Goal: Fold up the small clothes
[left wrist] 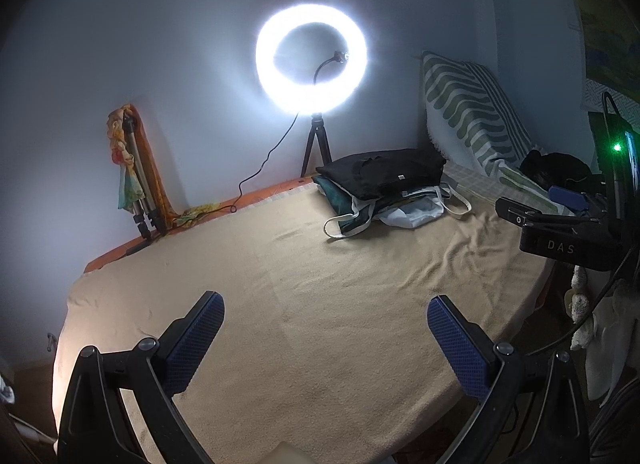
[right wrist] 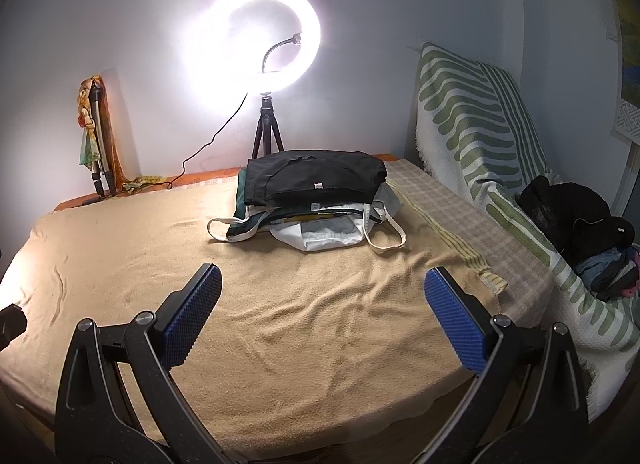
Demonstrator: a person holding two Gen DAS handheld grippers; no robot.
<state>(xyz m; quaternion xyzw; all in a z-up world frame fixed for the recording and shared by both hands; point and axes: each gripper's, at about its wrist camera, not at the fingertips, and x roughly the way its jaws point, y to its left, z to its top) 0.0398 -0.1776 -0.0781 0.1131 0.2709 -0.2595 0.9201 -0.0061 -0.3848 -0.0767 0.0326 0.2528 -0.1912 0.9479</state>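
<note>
A stack of folded clothes (left wrist: 382, 176) (right wrist: 316, 180), black on top with green and white pieces and cloth straps beneath, rests at the far side of a tan blanket (left wrist: 300, 284) (right wrist: 280, 296). A heap of unfolded dark clothes (right wrist: 576, 216) (left wrist: 556, 168) lies at the right on a green-and-white striped cover. My left gripper (left wrist: 325, 334) hovers open over the near part of the blanket, nothing between its blue pads. My right gripper (right wrist: 322, 306) is open too, empty, and pointed at the stack from a distance. In the left wrist view, the right gripper's black body (left wrist: 560, 232) shows at the right edge.
A lit ring light (left wrist: 311, 58) (right wrist: 256, 44) on a small tripod stands against the back wall, its cable trailing left. A folded tripod (left wrist: 138, 184) (right wrist: 98, 152) wrapped in colourful cloth leans at the back left. The striped cover (right wrist: 480, 116) drapes a raised support at the right.
</note>
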